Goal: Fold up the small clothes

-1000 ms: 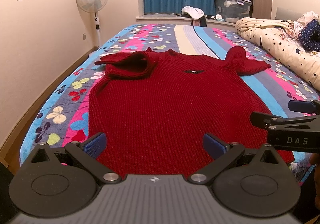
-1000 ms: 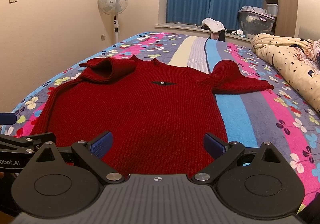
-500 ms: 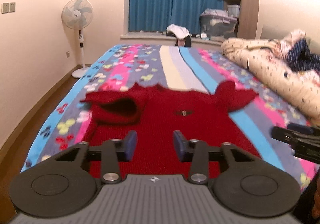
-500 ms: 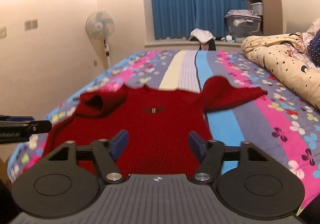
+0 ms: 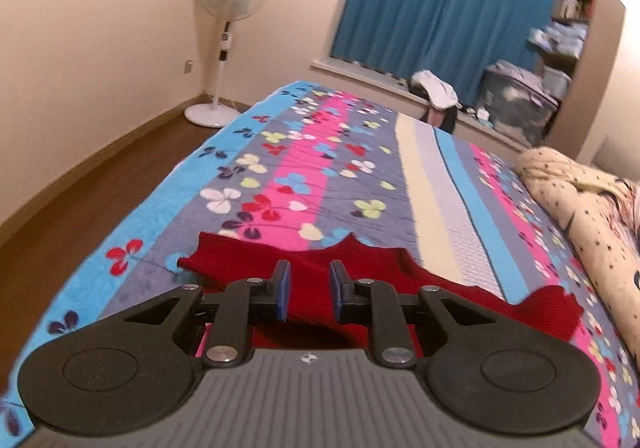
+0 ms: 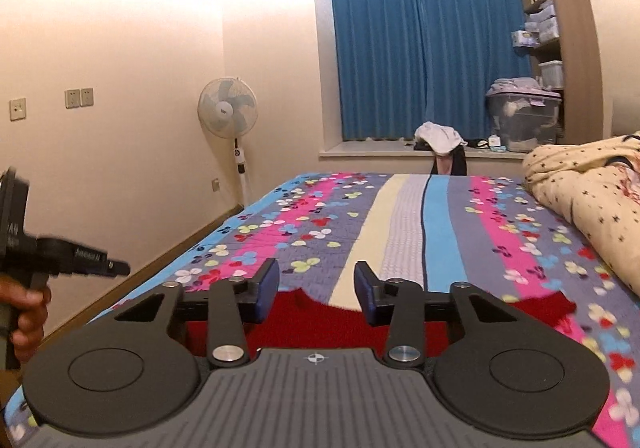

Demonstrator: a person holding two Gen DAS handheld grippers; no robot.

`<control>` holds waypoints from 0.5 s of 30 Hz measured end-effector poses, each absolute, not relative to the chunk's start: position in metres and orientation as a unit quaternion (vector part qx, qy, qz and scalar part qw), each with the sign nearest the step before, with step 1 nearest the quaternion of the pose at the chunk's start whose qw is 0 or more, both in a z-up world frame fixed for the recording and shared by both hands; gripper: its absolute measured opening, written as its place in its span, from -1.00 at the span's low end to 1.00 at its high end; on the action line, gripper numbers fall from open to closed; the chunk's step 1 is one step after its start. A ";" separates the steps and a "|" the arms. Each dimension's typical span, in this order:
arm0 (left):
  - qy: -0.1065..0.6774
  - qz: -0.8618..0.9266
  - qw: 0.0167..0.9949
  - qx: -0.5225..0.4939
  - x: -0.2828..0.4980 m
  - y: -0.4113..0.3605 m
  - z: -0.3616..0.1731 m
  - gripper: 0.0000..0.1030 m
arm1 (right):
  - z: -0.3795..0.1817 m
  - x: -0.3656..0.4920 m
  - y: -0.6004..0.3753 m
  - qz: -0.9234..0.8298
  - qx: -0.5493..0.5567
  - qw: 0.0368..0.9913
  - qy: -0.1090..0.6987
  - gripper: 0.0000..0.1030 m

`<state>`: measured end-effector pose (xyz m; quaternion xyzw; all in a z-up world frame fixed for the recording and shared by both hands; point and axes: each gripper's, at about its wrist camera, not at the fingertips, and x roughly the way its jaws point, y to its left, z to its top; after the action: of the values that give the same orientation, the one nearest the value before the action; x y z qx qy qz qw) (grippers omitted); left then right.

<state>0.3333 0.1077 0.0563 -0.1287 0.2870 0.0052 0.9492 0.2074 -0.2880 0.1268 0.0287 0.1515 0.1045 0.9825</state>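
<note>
Red knitted sweater lies on the striped, flower-printed bedspread near the bed's front edge, probably flat so its hem can be carried toward the collar. The left gripper has its blue pads a narrow gap apart with red knit between them; whether they pinch it I cannot tell. The right gripper is spread wider, nothing visibly held. Both tools hide the near hem and most of the body.

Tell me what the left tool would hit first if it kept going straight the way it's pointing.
Most likely the red sweater: the left tool points at its folded edge on the bedspread. Depth is unclear, and its fingers may already be touching the knit.
</note>
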 end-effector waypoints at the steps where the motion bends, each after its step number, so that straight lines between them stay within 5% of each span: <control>1: 0.307 0.010 0.942 -0.137 0.341 0.113 0.041 -0.56 | 0.124 0.221 -0.286 0.109 0.025 0.981 0.156 -0.24; 8: 0.402 0.033 0.876 -0.264 0.403 0.159 -0.021 -0.57 | 0.048 0.289 -0.289 0.094 0.081 0.964 0.237 -0.20; 15: 0.417 0.019 0.831 -0.368 0.434 0.162 -0.053 0.04 | 0.017 0.336 -0.283 0.106 0.088 0.950 0.281 -0.13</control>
<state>0.4340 0.1621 -0.0535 -0.3677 0.4171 0.0191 0.8310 0.3362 -0.2828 0.0168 0.0880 0.2811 0.1060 0.9497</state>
